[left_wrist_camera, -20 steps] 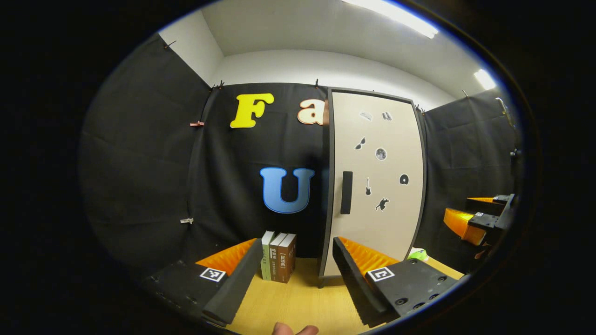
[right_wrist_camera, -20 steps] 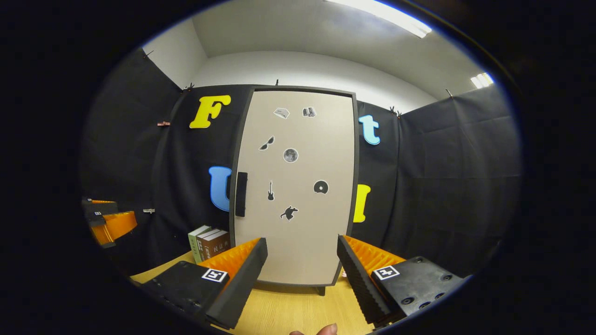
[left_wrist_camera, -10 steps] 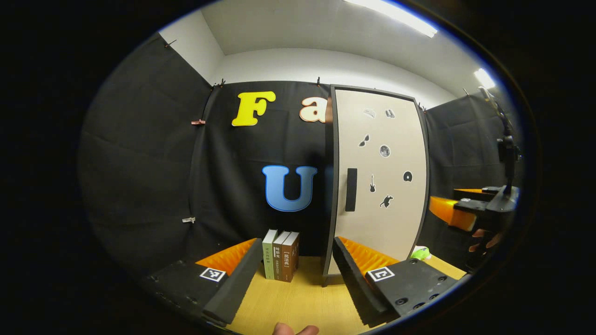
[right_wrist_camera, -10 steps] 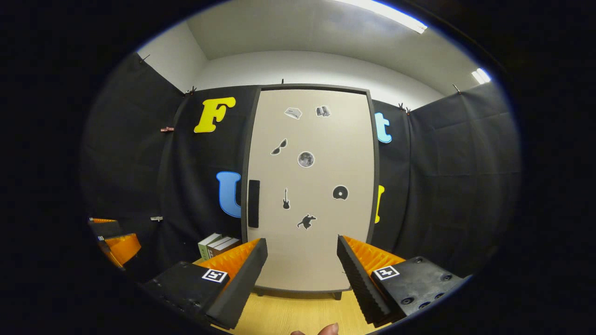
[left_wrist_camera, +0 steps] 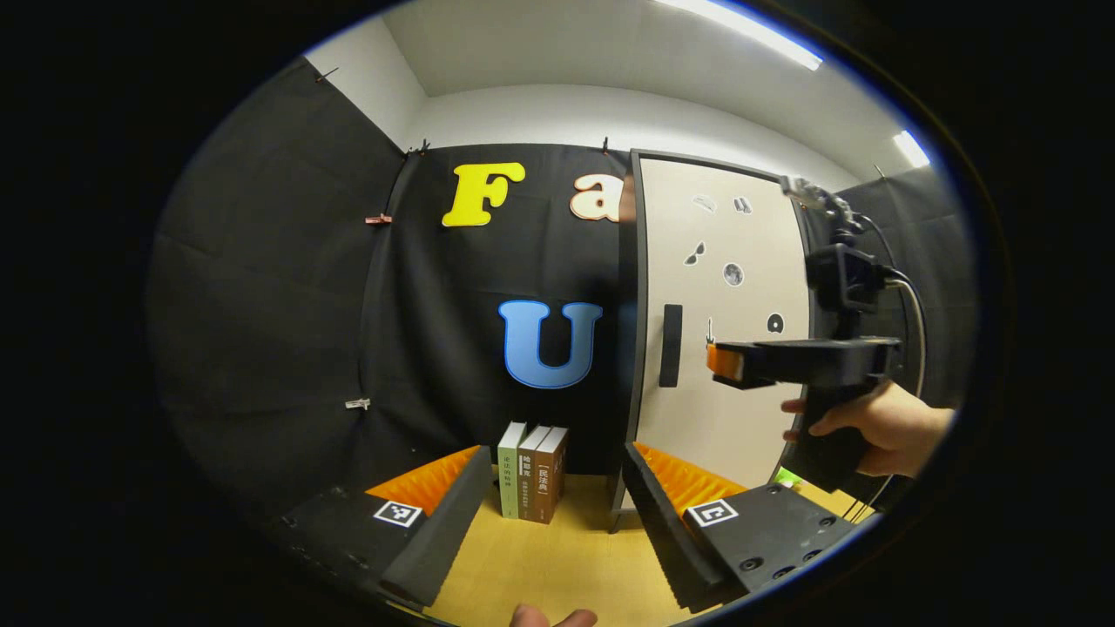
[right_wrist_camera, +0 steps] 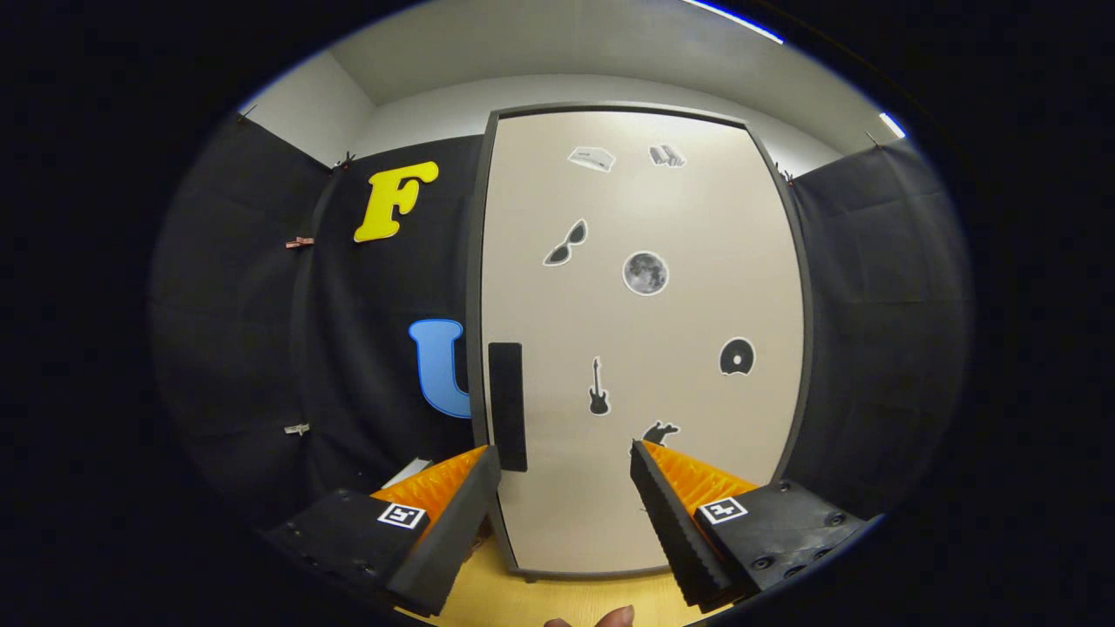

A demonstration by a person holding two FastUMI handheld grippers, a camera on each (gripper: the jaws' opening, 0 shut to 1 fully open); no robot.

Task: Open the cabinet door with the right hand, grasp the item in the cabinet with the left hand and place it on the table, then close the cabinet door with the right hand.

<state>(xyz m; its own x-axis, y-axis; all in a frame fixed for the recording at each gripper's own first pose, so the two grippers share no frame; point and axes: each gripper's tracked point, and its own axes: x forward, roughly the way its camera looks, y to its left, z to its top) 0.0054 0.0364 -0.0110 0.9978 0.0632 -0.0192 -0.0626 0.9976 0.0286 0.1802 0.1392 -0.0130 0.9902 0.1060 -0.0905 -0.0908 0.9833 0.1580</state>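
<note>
The cabinet door (right_wrist_camera: 640, 348) is shown closed, its dark vertical handle (right_wrist_camera: 506, 406) set near the left edge at mid-height. The cabinet stands on the desk (left_wrist_camera: 557, 557), with three upright books (left_wrist_camera: 531, 473) just beside it on the left. The item to be fetched is hidden behind the door and cannot be described.

The right tongs (right_wrist_camera: 564, 488) are seen spread wide, nothing between them, aimed at the lower part of the door, with the handle just above the left finger. In the left gripper view the right tongs (left_wrist_camera: 727, 363) are held by a hand (left_wrist_camera: 871, 422) level with the handle and close in front of the door, apart from it. The left tongs (left_wrist_camera: 553, 492) are likewise spread and empty, held low over the desk and well back from the cabinet.

The step in hand is judged to be the reach for the handle. It would be done well if the right tongs were shifted left and slightly up until the handle lay between the fingers, then pressed together squarely. The pull is best made along the door's arc, hinges presumably at the right edge. The left tongs are best kept clear of the swing.
</note>
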